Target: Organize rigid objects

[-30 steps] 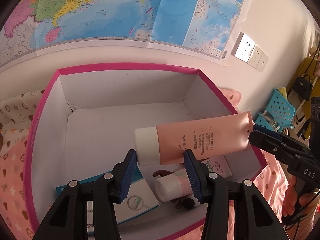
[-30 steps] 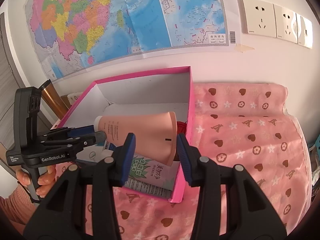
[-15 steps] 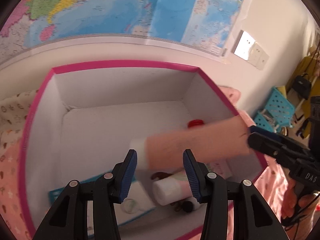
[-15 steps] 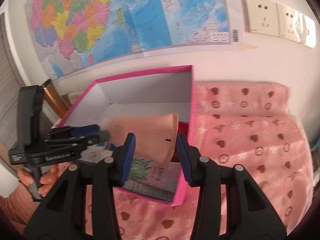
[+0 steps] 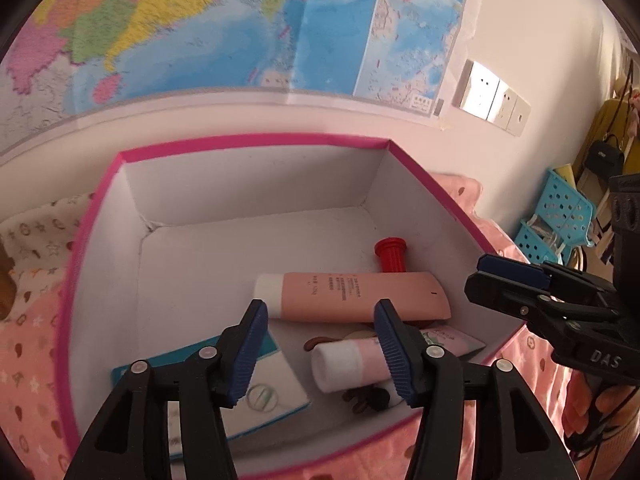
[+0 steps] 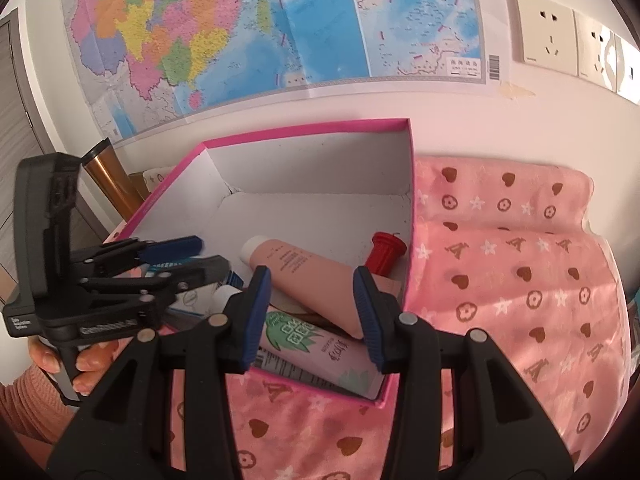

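A pink-rimmed white box (image 5: pixel 256 140) (image 6: pixel 308 128) sits on the pink cloth. A peach tube with a white cap (image 5: pixel 352 296) (image 6: pixel 312 276) lies inside it, free of both grippers. Beside it are a red spool-shaped piece (image 5: pixel 390 254) (image 6: pixel 384 252), a smaller pink tube (image 5: pixel 348 364), a teal-edged packet (image 5: pixel 272 392) and a green-printed packet (image 6: pixel 316 344). My left gripper (image 5: pixel 320 352) is open and empty above the box's near side; it also shows in the right wrist view (image 6: pixel 200 256). My right gripper (image 6: pixel 312 316) is open and empty at the box's right edge, and shows in the left wrist view (image 5: pixel 504 280).
A map (image 6: pixel 280 28) and wall sockets (image 6: pixel 548 36) hang on the wall behind. Pink patterned cloth (image 6: pixel 512 272) covers the surface right of the box. A bronze tumbler (image 6: pixel 108 176) stands left of the box. Blue plastic baskets (image 5: pixel 560 216) sit far right.
The right gripper opened and let go of the peach tube, which dropped flat into the box. The red piece is now uncovered. The left gripper stayed open.
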`<action>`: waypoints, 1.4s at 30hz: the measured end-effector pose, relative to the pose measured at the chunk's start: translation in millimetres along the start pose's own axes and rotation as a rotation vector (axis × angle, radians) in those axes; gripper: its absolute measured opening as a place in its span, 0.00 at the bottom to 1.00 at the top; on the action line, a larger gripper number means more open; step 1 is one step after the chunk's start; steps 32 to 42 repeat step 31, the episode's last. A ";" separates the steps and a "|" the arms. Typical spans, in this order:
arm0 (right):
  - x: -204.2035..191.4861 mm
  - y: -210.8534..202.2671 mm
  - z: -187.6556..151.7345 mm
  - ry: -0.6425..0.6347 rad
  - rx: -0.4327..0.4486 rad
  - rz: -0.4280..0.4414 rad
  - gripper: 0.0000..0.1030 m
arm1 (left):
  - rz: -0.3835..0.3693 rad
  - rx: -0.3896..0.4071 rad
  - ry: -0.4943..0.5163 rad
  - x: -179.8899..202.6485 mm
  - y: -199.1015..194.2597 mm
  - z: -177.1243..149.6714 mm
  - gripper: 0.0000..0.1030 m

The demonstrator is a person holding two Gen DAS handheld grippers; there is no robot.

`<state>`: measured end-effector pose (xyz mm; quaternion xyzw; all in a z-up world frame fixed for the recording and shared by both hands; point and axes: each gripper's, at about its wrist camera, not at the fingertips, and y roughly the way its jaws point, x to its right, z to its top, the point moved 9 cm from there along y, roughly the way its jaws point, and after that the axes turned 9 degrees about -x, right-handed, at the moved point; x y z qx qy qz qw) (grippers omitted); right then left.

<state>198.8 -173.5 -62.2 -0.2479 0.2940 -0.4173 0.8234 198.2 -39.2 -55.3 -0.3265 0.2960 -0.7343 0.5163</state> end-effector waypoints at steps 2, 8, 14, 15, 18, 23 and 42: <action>-2.0 -3.1 -5.5 0.000 0.009 0.007 0.44 | 0.028 0.034 0.010 -0.7 -11.3 -4.3 0.63; -14.4 -22.1 -24.4 -0.022 0.092 -0.005 0.68 | 0.082 0.131 0.007 -6.2 -48.7 -24.4 0.89; -34.4 -39.6 -49.7 -0.066 0.176 -0.071 0.86 | 0.158 0.142 -0.016 -14.0 -63.6 -53.3 1.00; -36.5 -40.7 -52.2 -0.069 0.180 -0.076 0.86 | 0.173 0.136 -0.025 -15.7 -64.1 -58.3 1.00; -48.5 -44.5 -66.0 -0.095 0.190 -0.099 0.86 | 0.192 0.125 -0.050 -19.2 -66.6 -72.5 1.00; -59.3 -40.9 -82.6 -0.108 0.174 -0.113 0.87 | 0.237 0.126 -0.076 -23.4 -72.1 -88.5 1.00; -63.9 -33.2 -101.6 -0.097 0.137 -0.102 0.87 | 0.282 0.132 -0.047 -18.6 -80.0 -104.7 1.00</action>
